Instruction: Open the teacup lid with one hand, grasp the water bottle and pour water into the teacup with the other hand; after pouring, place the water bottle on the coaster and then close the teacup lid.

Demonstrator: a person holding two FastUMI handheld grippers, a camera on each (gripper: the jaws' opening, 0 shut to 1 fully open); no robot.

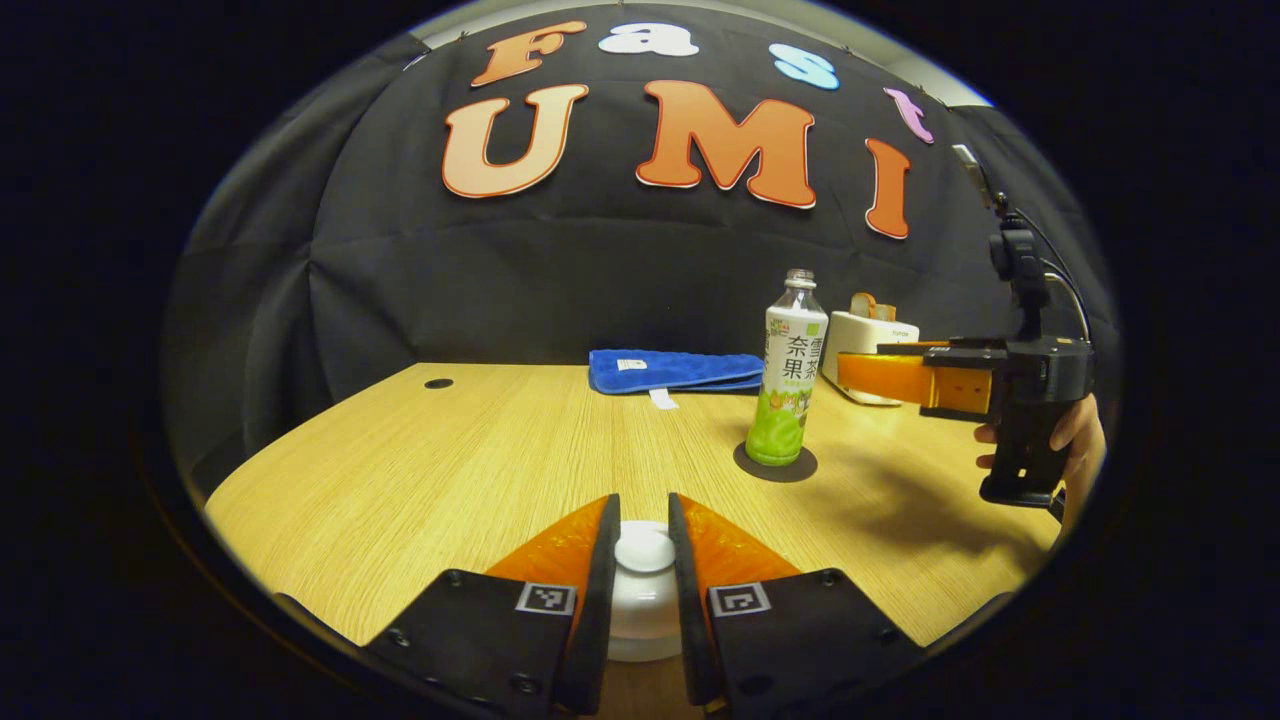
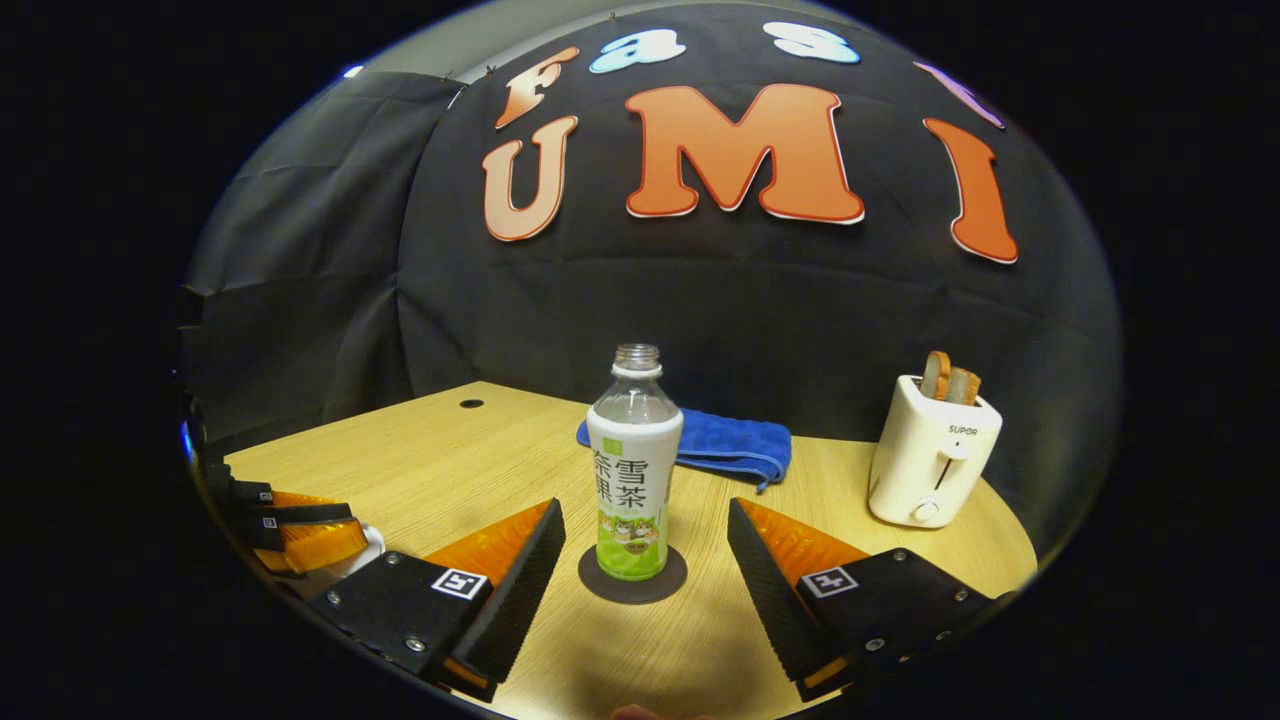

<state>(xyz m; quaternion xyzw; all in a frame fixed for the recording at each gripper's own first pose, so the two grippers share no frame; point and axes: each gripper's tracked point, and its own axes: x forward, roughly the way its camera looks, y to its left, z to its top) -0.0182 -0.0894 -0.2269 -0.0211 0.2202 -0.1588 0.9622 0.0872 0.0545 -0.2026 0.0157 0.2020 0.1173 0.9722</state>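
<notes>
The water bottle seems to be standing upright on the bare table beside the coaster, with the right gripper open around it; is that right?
Not quite: the water bottle stands upright on the coaster itself, as the right gripper view shows. The right gripper is indeed open, a finger to each side of it.

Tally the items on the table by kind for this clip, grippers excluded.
Water bottle: 1
Coaster: 1
Teacup with lid: 1
Blue towel: 1
Toaster: 1
Total: 5
</notes>
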